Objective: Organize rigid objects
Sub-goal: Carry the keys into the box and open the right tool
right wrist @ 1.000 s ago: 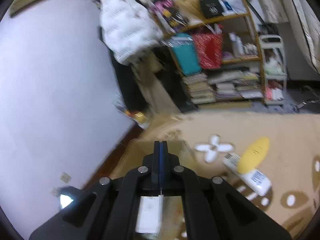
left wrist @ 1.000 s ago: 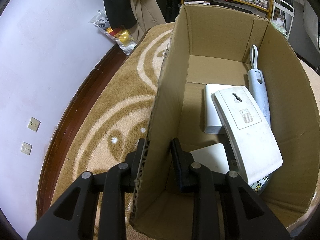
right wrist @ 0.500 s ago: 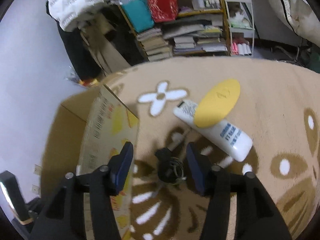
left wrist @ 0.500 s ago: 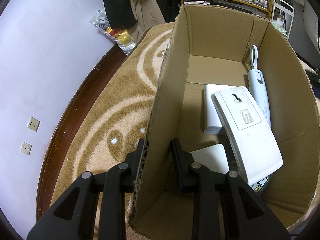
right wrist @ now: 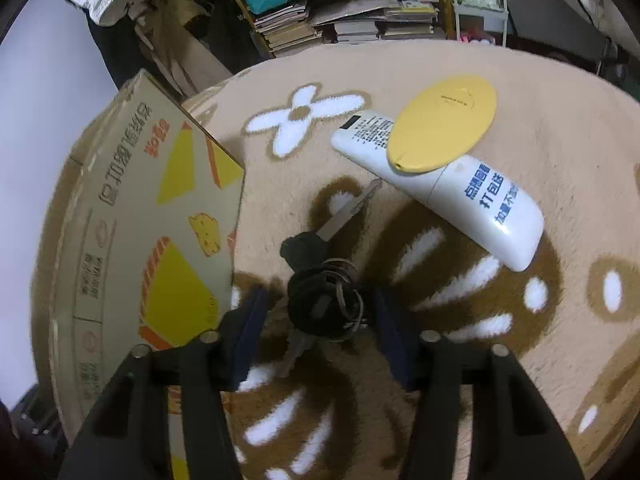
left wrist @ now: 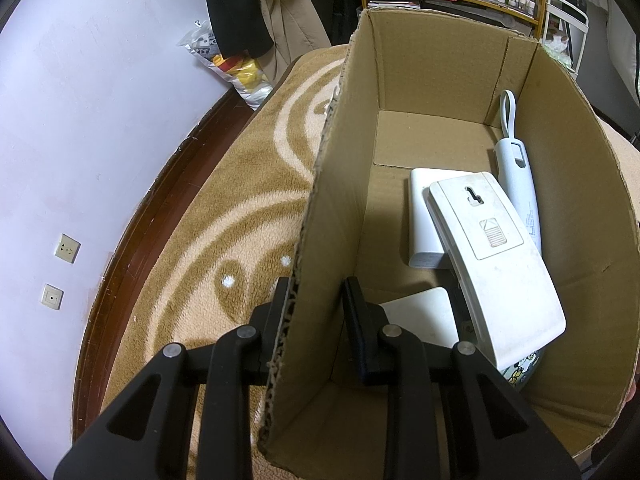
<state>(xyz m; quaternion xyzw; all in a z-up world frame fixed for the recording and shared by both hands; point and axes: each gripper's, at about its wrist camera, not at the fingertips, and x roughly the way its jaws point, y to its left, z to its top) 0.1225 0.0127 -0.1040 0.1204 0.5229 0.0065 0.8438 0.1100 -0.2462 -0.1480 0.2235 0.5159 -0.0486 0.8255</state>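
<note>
Both jaws stand apart, but on different jobs. On the left gripper (left wrist: 316, 300) they straddle the near wall of the box (left wrist: 452, 60), one finger outside against the cardboard edge, the other inside with a gap to the wall, so the hold looks loose and not clamped. On the right gripper (right wrist: 318, 312) they are spread wide and low over the rug (right wrist: 540, 128), with the keys (right wrist: 324, 296) lying between the two fingers; neither finger touches them that I can see.

Inside the box a white panel (left wrist: 496, 264) with a keyhole slot lies tilted across a white block (left wrist: 420, 216), and a pale blue tool (left wrist: 516, 168) with a loop leans along the far right wall. A smaller white slab (left wrist: 420, 312) sits under the panel's near end, and something with a cartoon print (left wrist: 520, 368) peeks out below it.

Out on the rug, just beyond the keys, a white remote (right wrist: 452, 188) lies slantwise with a yellow disc (right wrist: 444, 120) resting on its upper half. The box's printed side (right wrist: 160, 208) stands just left of the keys. Behind, shelves (right wrist: 360, 12) are stacked with books.
</note>
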